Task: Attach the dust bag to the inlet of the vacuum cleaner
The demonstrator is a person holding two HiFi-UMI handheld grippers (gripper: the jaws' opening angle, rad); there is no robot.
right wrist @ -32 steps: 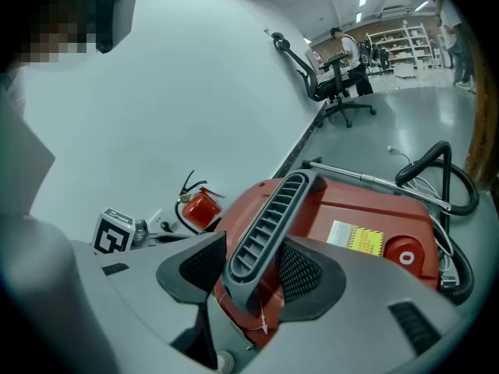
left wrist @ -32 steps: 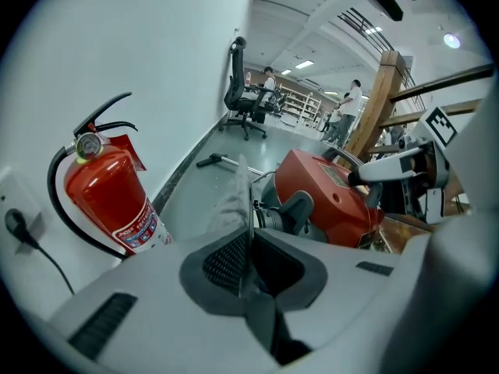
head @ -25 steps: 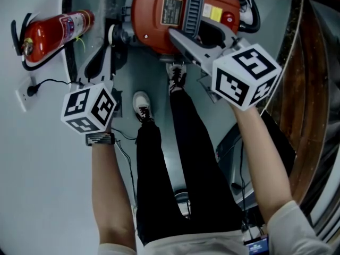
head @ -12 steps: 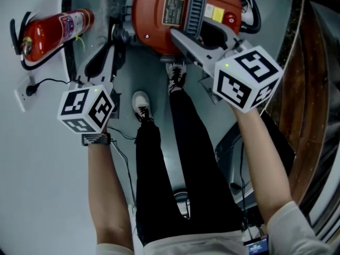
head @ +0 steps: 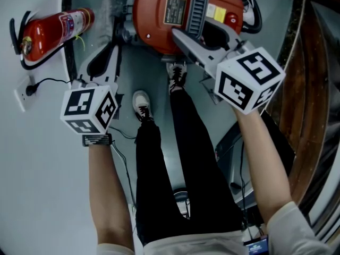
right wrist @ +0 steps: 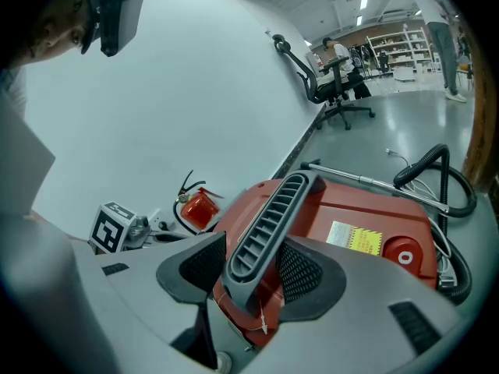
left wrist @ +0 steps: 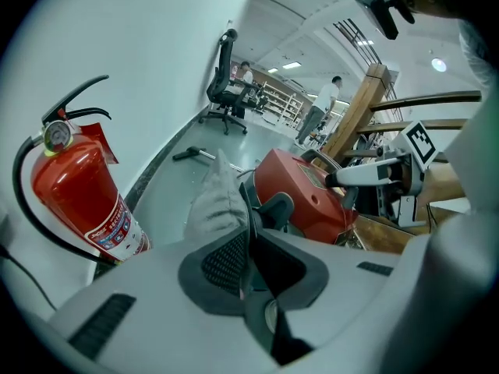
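Note:
The red vacuum cleaner (head: 159, 15) lies on the floor ahead of me, also in the left gripper view (left wrist: 300, 197). My right gripper (head: 187, 39) is shut on its grey slotted handle (right wrist: 273, 216), one pad on each side. The grey fabric dust bag (left wrist: 217, 201) stands at the vacuum's left end. My left gripper (left wrist: 248, 224) has the bag's thin dark edge between its jaws. Those jaws are opening and a narrow gap shows beside the edge. In the head view the left gripper (head: 112, 42) reaches up to the bag (head: 114, 12).
A red fire extinguisher (head: 50, 31) lies by the wall at the left, with a wall socket and cable (head: 26, 92) below it. The person's legs and shoes (head: 170, 142) stand between the arms. A black hose (right wrist: 437, 178) coils behind the vacuum. Wooden railing (head: 311, 89) runs along the right.
The left gripper has rolled a little and its marker cube shows a different face angle. The right gripper keeps its hold on the handle without moving.

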